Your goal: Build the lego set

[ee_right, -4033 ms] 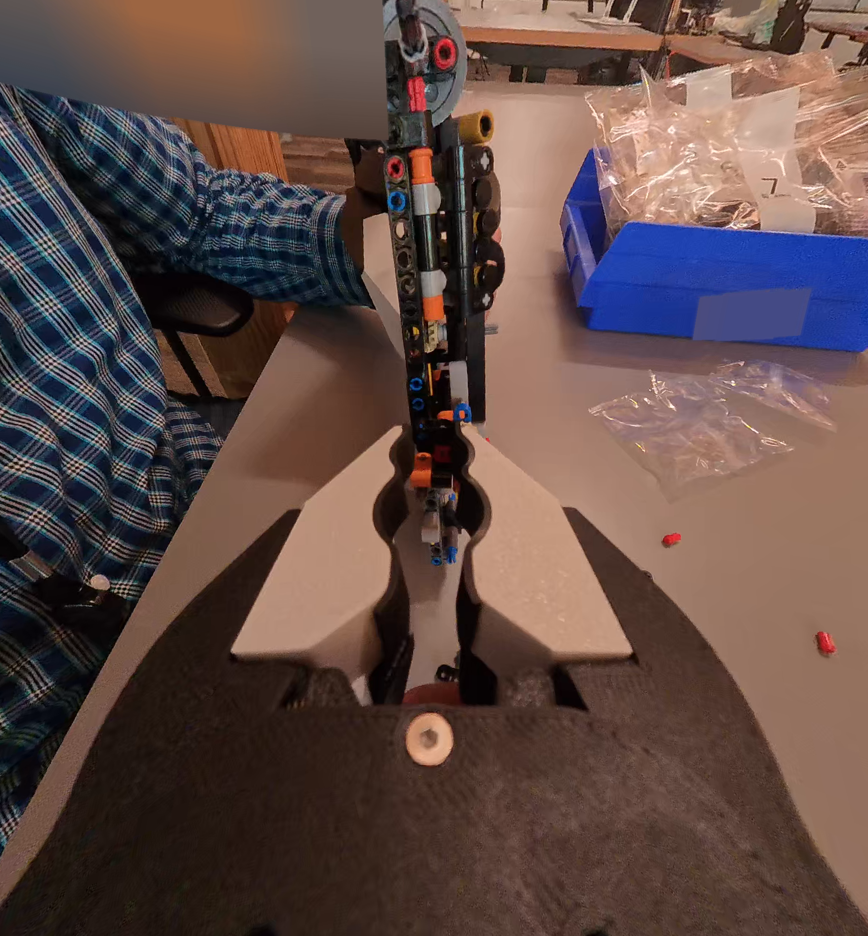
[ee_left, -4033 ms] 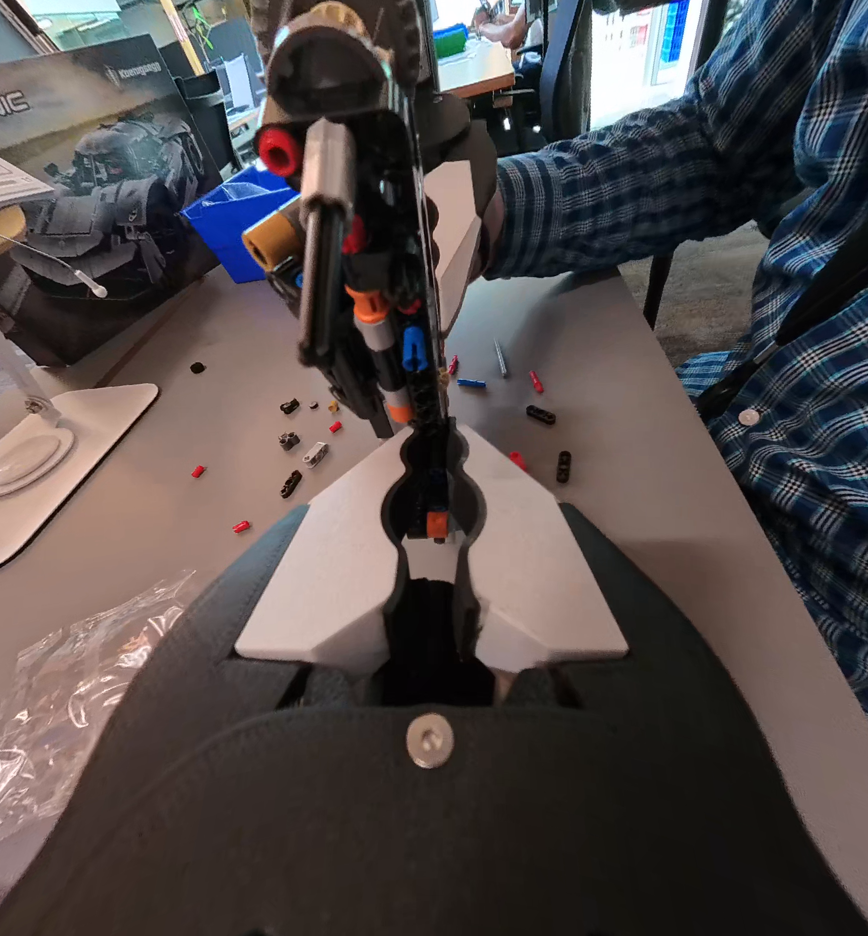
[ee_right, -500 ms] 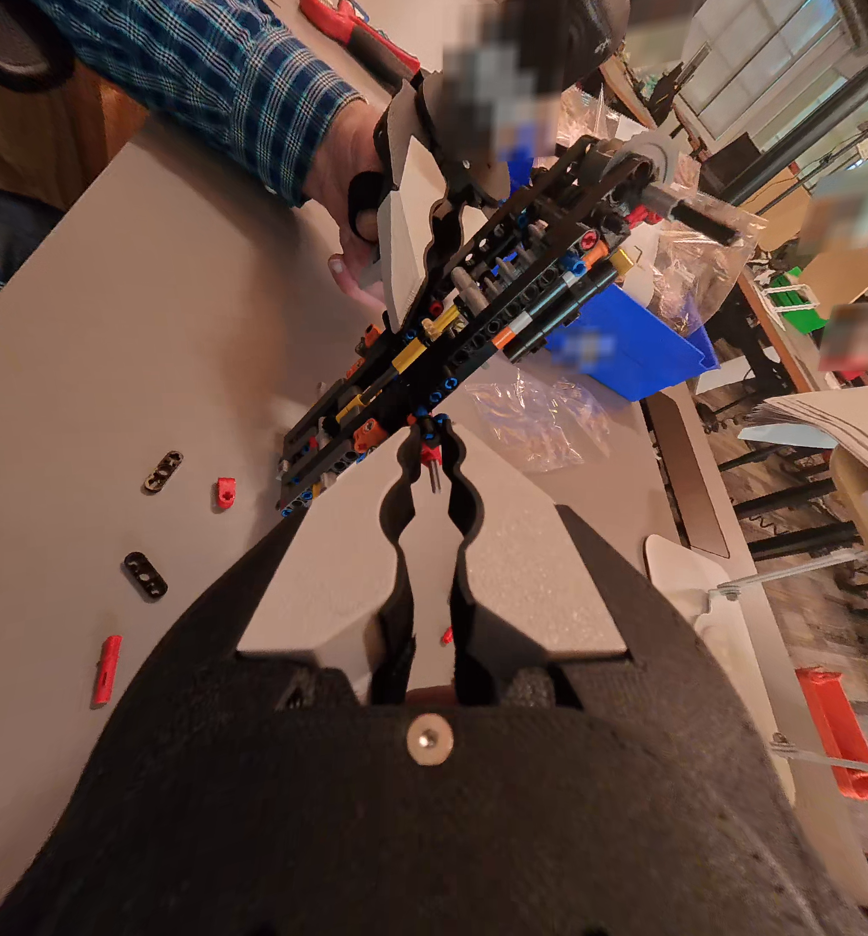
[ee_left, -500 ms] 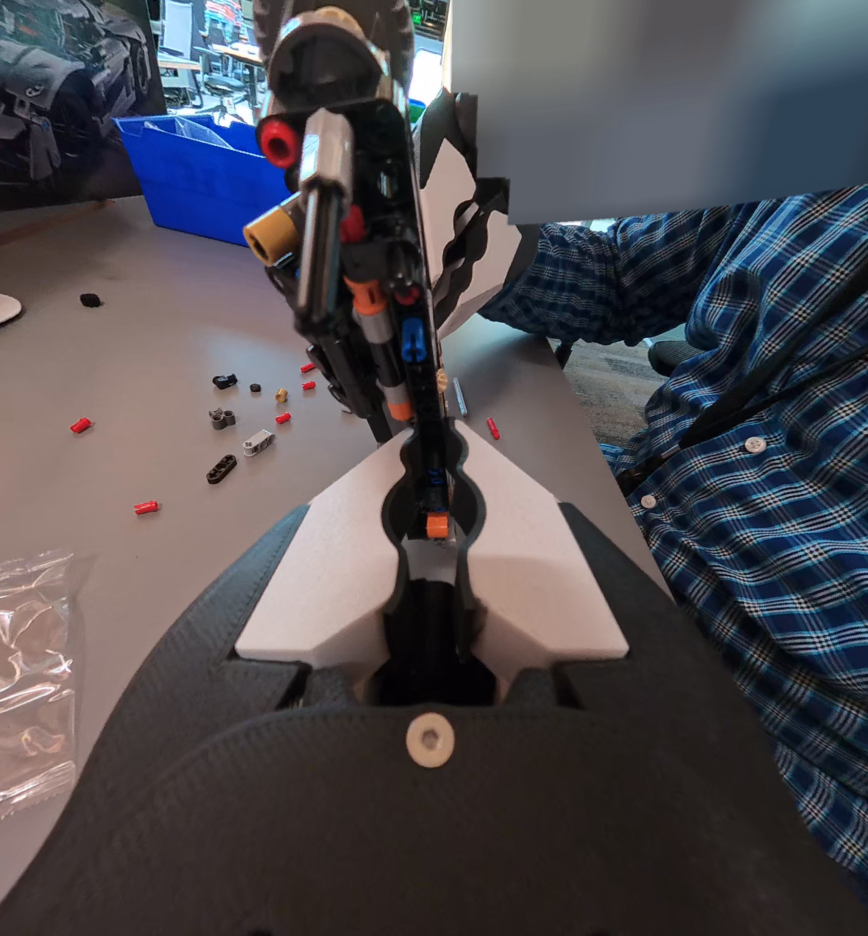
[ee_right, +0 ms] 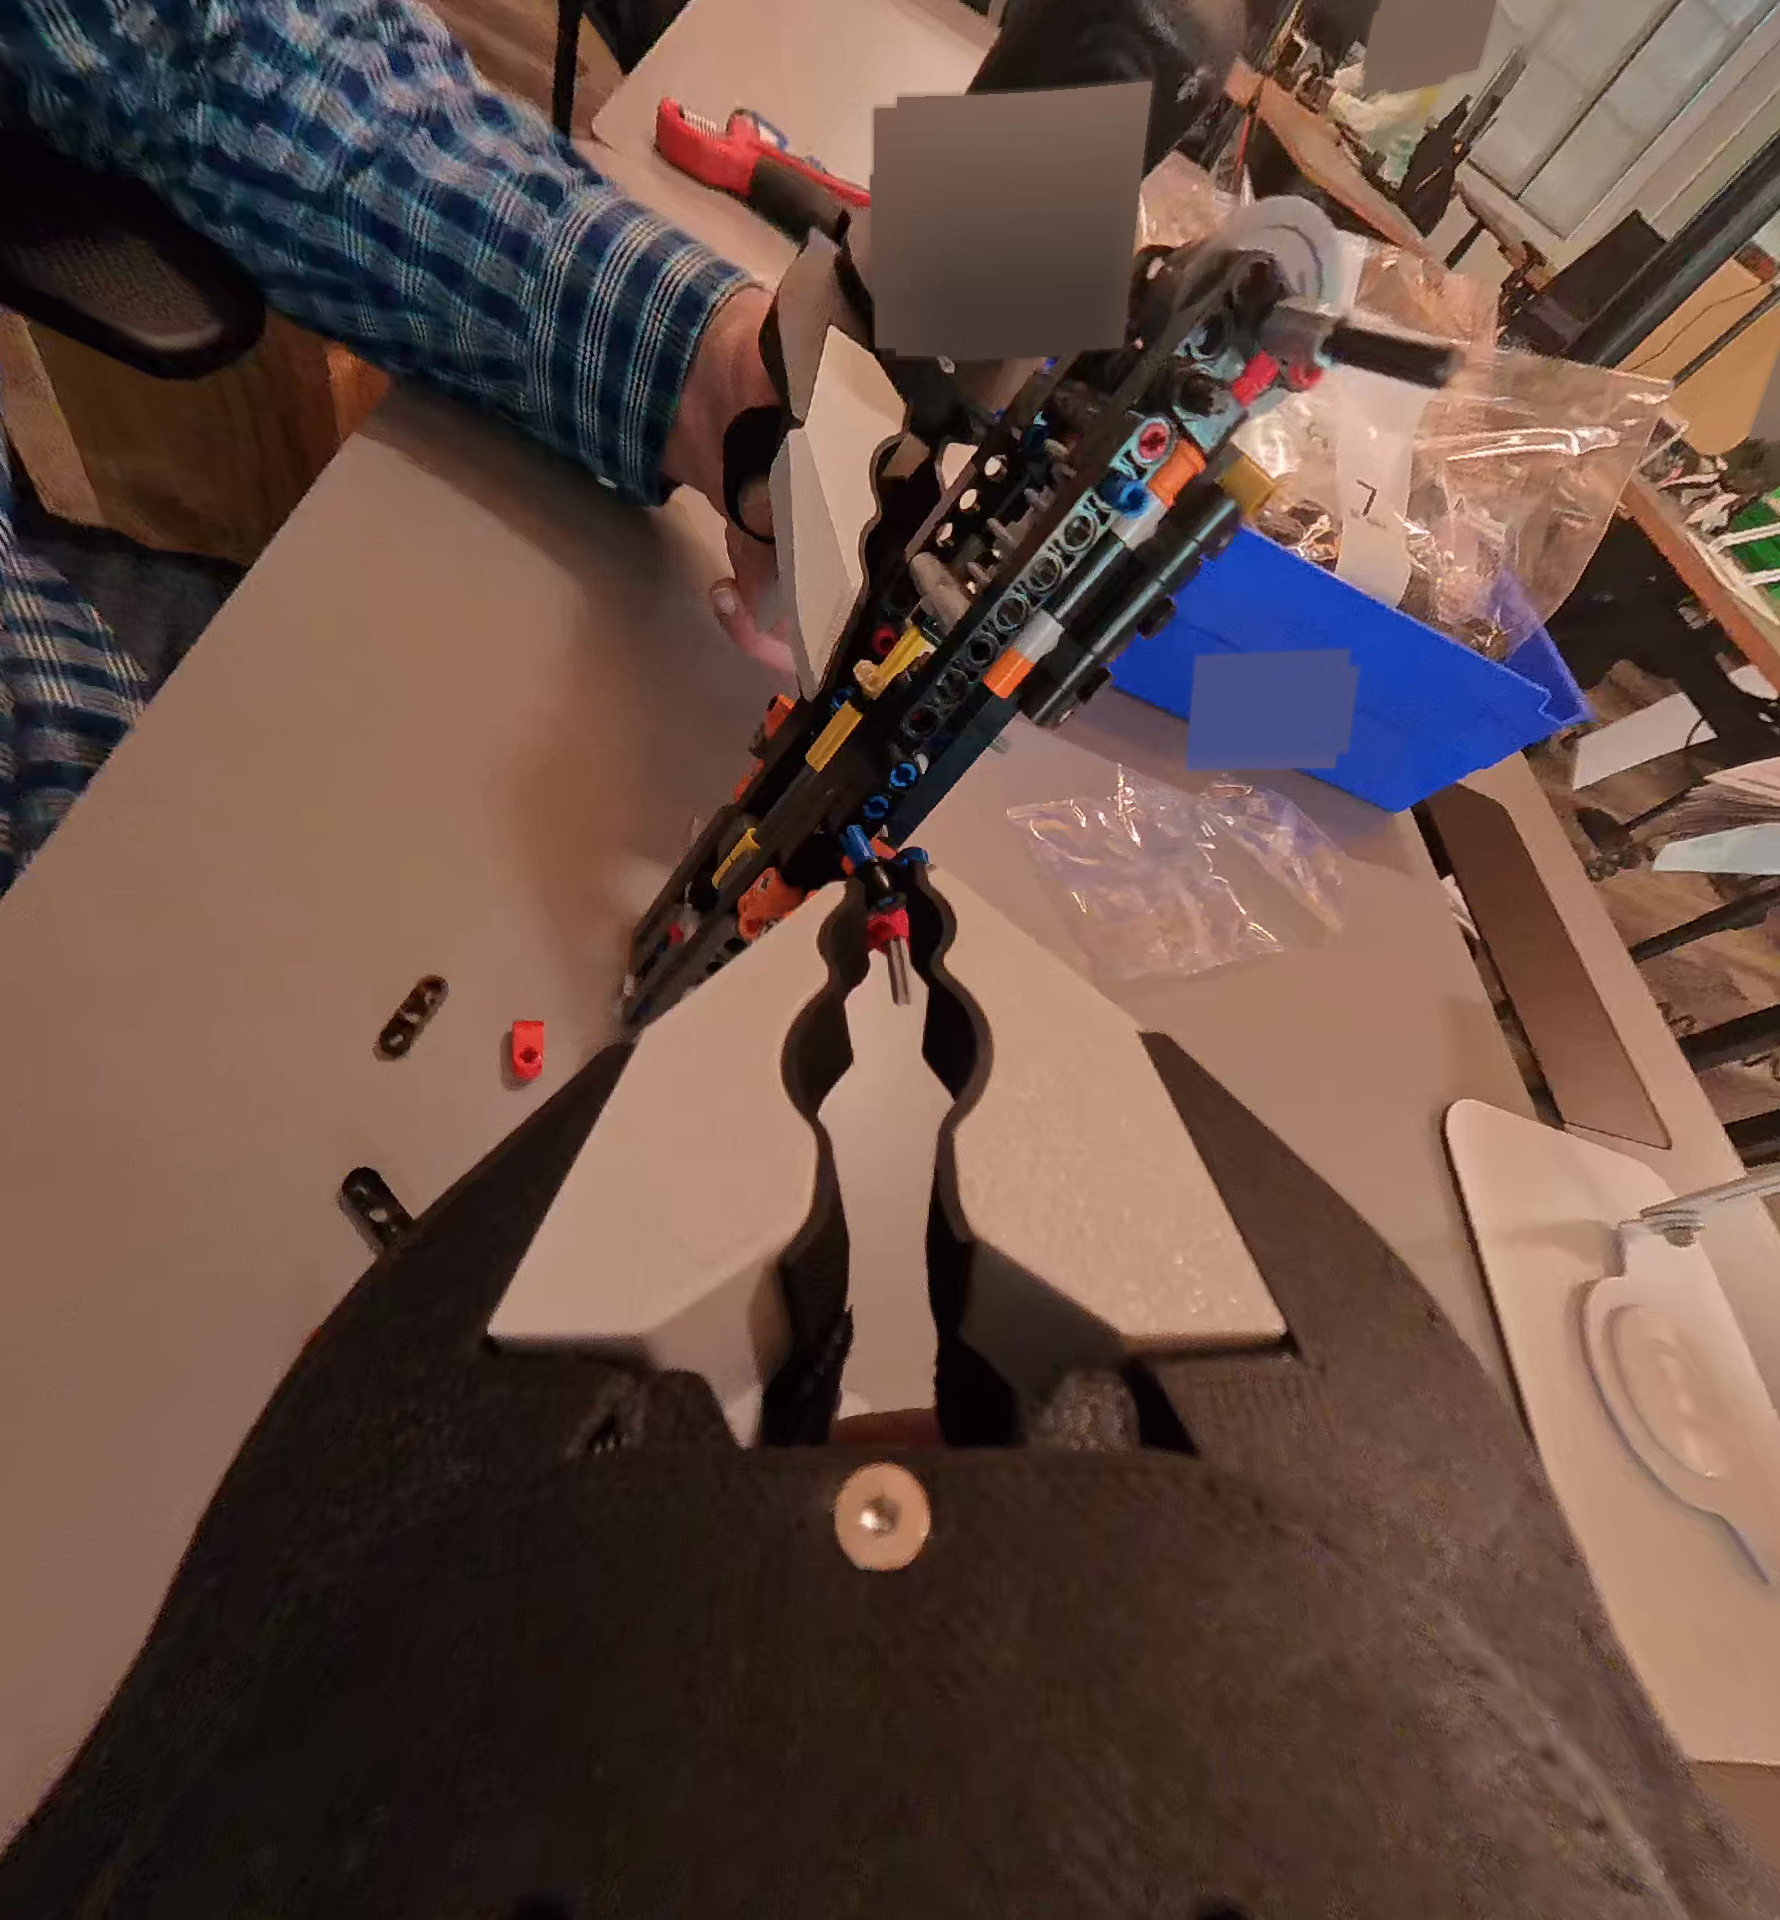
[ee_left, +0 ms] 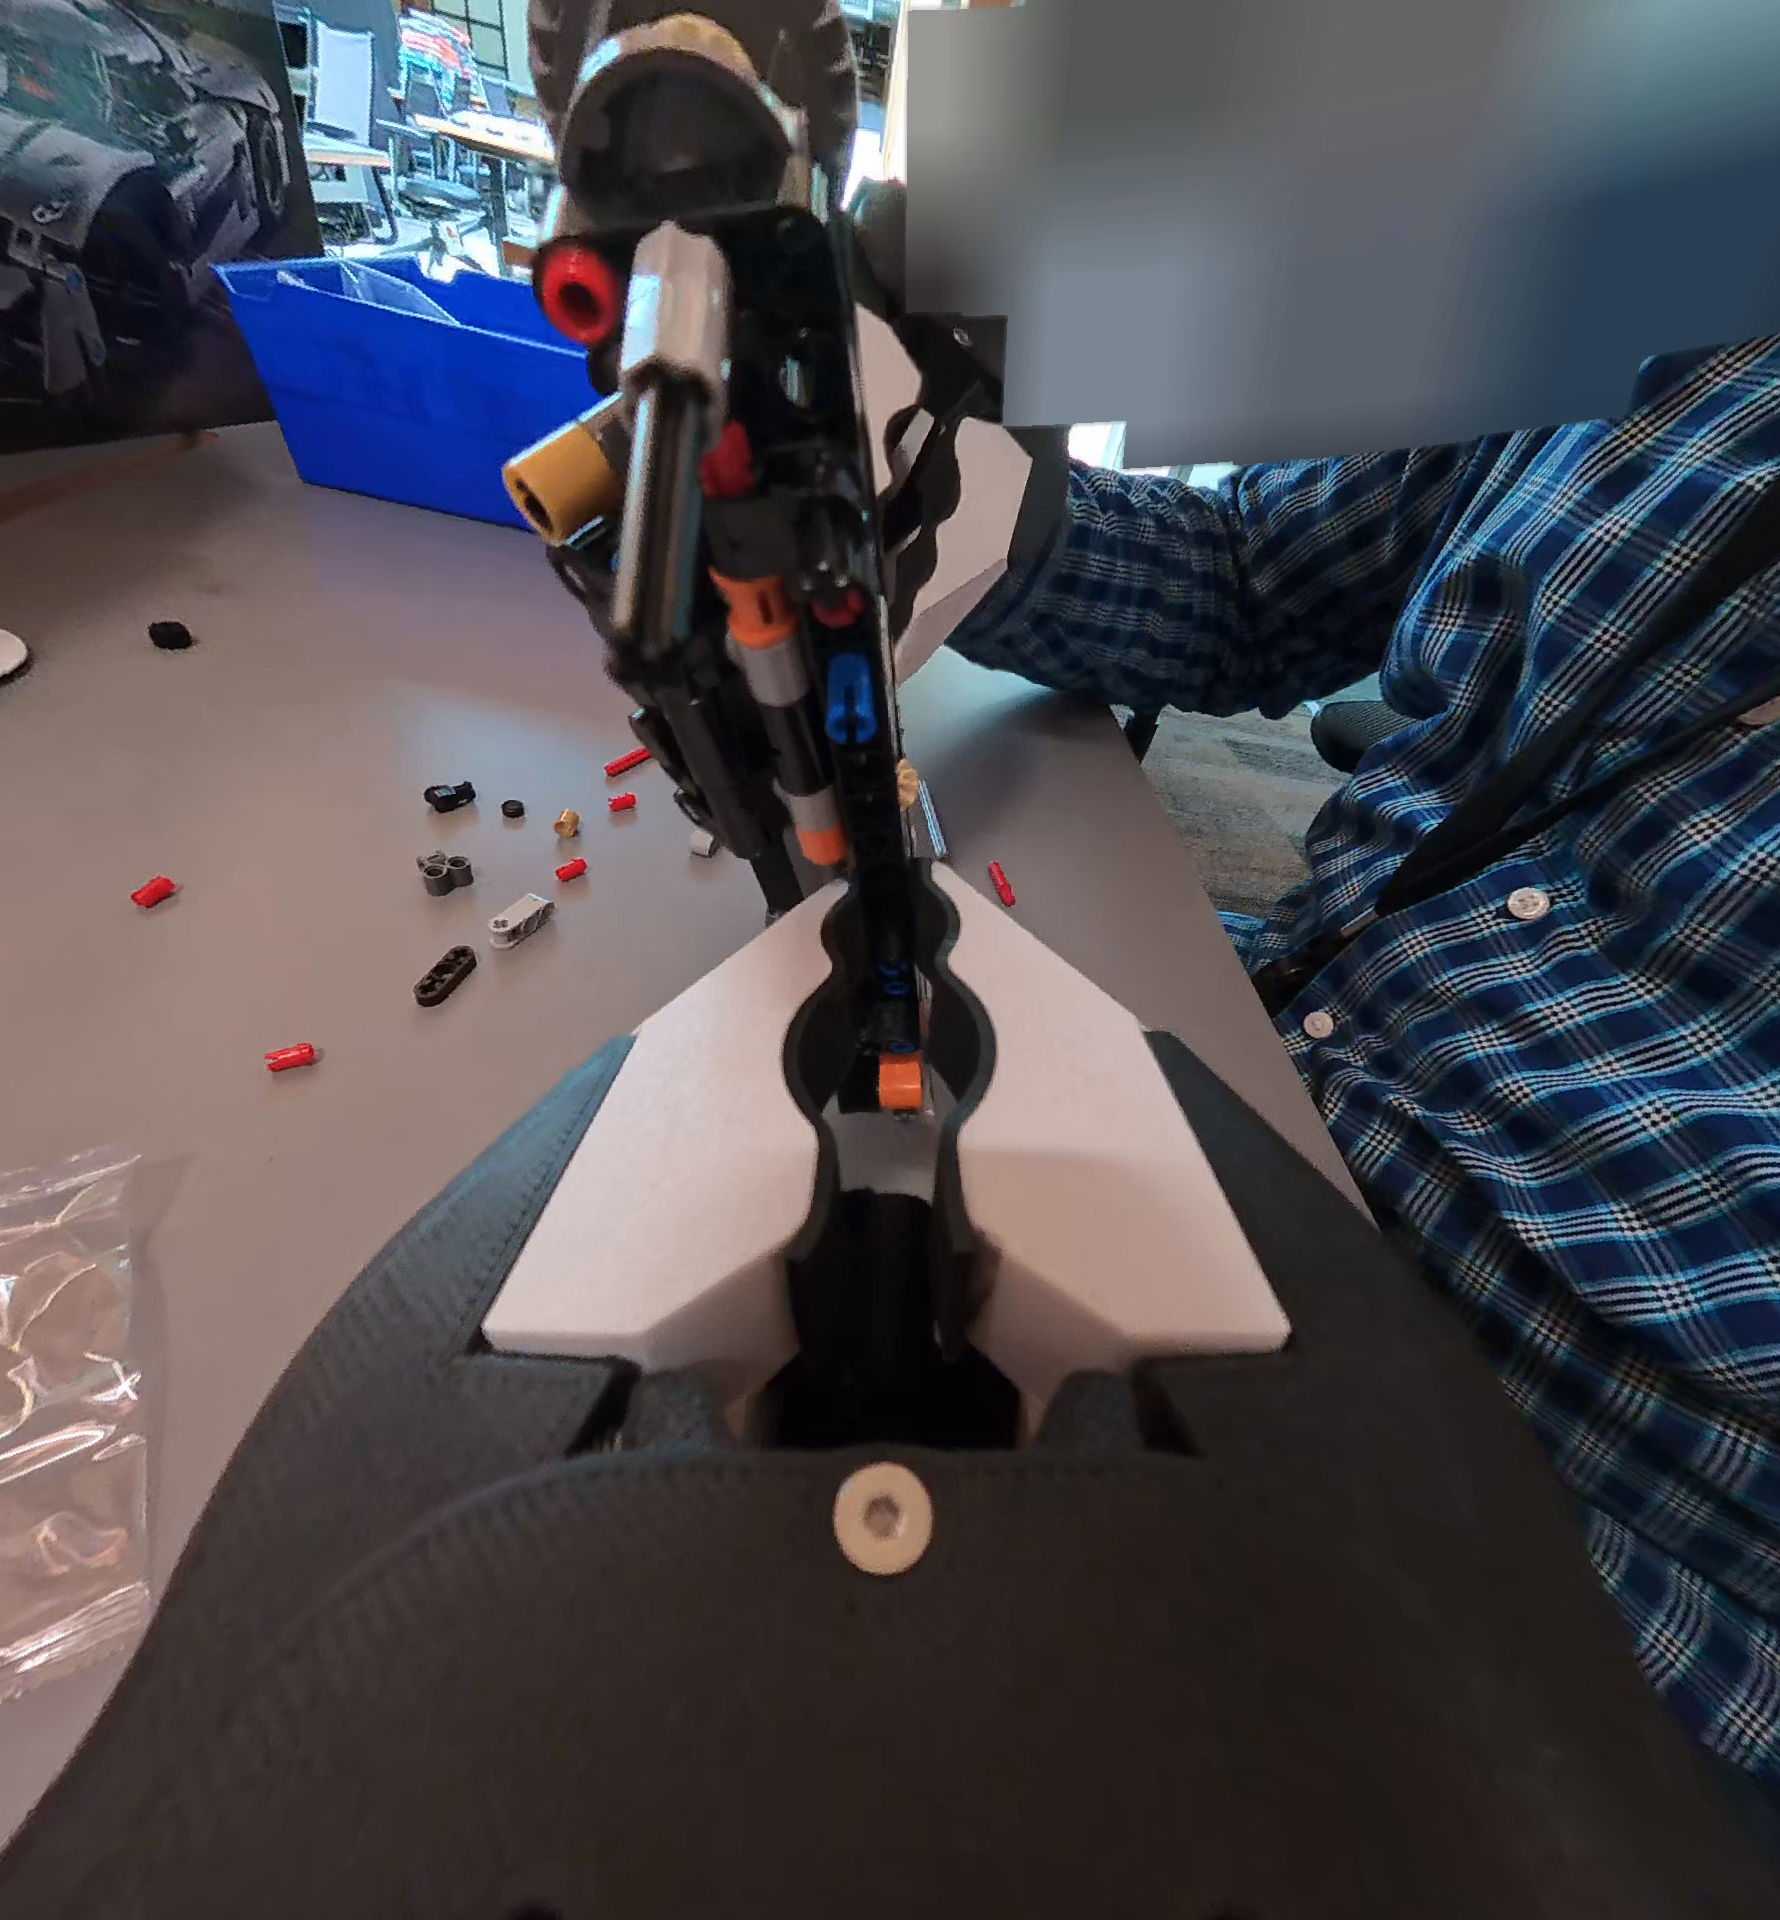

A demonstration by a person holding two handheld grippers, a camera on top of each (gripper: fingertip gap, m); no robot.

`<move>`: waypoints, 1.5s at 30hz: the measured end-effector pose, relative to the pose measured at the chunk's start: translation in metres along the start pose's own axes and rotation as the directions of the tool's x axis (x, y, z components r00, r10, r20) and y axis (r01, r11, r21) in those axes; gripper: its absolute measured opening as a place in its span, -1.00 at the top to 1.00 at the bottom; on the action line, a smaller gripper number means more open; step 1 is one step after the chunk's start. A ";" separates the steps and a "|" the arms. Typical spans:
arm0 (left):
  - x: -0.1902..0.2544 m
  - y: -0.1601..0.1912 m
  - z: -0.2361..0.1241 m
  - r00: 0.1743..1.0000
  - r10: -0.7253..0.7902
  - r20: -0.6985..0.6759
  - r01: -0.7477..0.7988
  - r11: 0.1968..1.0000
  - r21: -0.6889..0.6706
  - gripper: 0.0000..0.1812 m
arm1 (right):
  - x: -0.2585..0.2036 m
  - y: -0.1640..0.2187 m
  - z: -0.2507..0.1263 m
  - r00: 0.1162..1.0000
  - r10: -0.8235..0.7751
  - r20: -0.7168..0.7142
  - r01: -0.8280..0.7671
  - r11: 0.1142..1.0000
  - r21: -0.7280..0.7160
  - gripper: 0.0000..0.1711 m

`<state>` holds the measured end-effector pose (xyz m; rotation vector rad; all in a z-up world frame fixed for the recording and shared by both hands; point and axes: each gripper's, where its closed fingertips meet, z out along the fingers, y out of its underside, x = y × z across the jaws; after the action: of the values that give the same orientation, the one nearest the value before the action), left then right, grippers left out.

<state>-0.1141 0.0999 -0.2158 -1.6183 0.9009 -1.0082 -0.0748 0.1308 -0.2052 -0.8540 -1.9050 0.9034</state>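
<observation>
A long black Technic lego assembly (ee_left: 761, 582) with orange, blue, red and yellow parts stands tilted over the grey table (ee_left: 294, 675). My left gripper (ee_left: 891, 935) is shut on its lower end, an orange piece between the fingers. In the right wrist view the assembly (ee_right: 1021, 623) slants up to the right, held by the left gripper (ee_right: 844, 623). My right gripper (ee_right: 881, 904) is shut on a small red-and-grey axle stub (ee_right: 891, 940) at the assembly's lower edge. The right gripper (ee_left: 927, 582) shows behind the assembly in the left wrist view.
A blue bin (ee_left: 398, 395) stands behind; in the right wrist view the bin (ee_right: 1437, 675) holds plastic bags. Loose red pins (ee_left: 291, 1058) and black links (ee_left: 444, 975) lie on the table. A clear bag (ee_left: 24, 1403) lies left. A white stand base (ee_right: 1644, 1403) sits right. A person's plaid sleeve (ee_left: 1488, 831) borders the table. Left tips to right tips: about 6 centimeters.
Since 4 s ago my right gripper left the assembly's end and now grips the small axle stub at its side. The assembly has turned and tilted. Little differs from half a second ago.
</observation>
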 end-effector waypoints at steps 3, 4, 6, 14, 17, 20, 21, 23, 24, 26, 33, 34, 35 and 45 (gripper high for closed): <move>0.001 0.000 0.000 1.000 0.027 0.008 -0.027 1.000 -0.006 0.93 | -0.001 -0.001 -0.001 0.998 0.064 0.009 -0.064 0.998 0.014 0.95; 0.002 0.000 0.001 0.999 0.033 0.010 -0.033 0.999 -0.007 0.93 | -0.002 0.000 -0.001 0.996 0.087 0.011 -0.087 0.996 0.013 0.95; 0.002 0.001 0.001 0.999 0.049 0.022 -0.049 0.999 -0.013 0.93 | -0.002 0.001 -0.001 0.995 0.100 -0.011 -0.100 0.995 -0.001 0.94; 0.005 0.001 0.003 0.996 0.085 0.033 -0.084 0.996 -0.029 0.93 | -0.007 0.000 -0.003 0.994 0.034 -0.105 -0.037 0.999 -0.030 0.91; 0.006 0.001 0.004 0.994 0.098 0.039 -0.096 0.995 -0.033 0.93 | -0.007 0.000 -0.003 0.986 -0.039 -0.159 0.029 0.998 -0.061 0.90; 0.007 0.000 0.005 0.990 0.127 0.054 -0.124 0.991 -0.046 0.93 | -0.006 0.001 -0.005 0.969 -0.132 -0.210 0.110 0.988 -0.112 0.90; 0.008 0.000 0.006 0.988 0.143 0.062 -0.140 0.989 -0.052 0.93 | -0.007 0.001 -0.006 0.963 -0.151 -0.222 0.125 0.984 -0.126 0.89; 0.009 0.000 0.008 0.981 0.175 0.079 -0.170 0.983 -0.065 0.93 | -0.007 0.001 -0.009 0.958 -0.160 -0.238 0.127 0.981 -0.149 0.85; 0.011 0.000 0.009 0.977 0.196 0.088 -0.190 0.979 -0.073 0.93 | -0.010 0.001 -0.010 0.962 -0.142 -0.235 0.109 0.983 -0.148 0.84; 0.013 0.000 0.011 0.961 0.253 0.114 -0.243 0.965 -0.097 0.93 | -0.015 -0.001 -0.013 0.971 -0.077 -0.225 0.049 0.991 -0.128 0.83; 0.017 0.003 0.021 0.848 0.484 0.216 -0.442 0.870 -0.217 0.93 | -0.018 0.003 -0.028 0.927 0.313 -0.208 -0.320 0.948 0.004 0.84; 0.017 0.004 0.021 0.822 0.522 0.229 -0.471 0.848 -0.241 0.93 | -0.020 0.004 -0.028 0.907 0.379 -0.182 -0.381 0.924 0.027 0.85; 0.016 0.005 0.022 0.791 0.561 0.246 -0.500 0.823 -0.268 0.93 | -0.022 0.006 -0.028 0.884 0.440 -0.158 -0.439 0.897 0.046 0.85; 0.015 0.009 0.031 0.604 0.726 0.330 -0.631 0.688 -0.358 0.92 | -0.025 0.021 -0.020 0.632 0.775 -0.010 -0.761 0.623 0.178 0.80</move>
<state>-0.0803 0.0946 -0.2268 -1.3788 1.1854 0.0226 -0.0421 0.1266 -0.2248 -1.6416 -1.3172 1.4689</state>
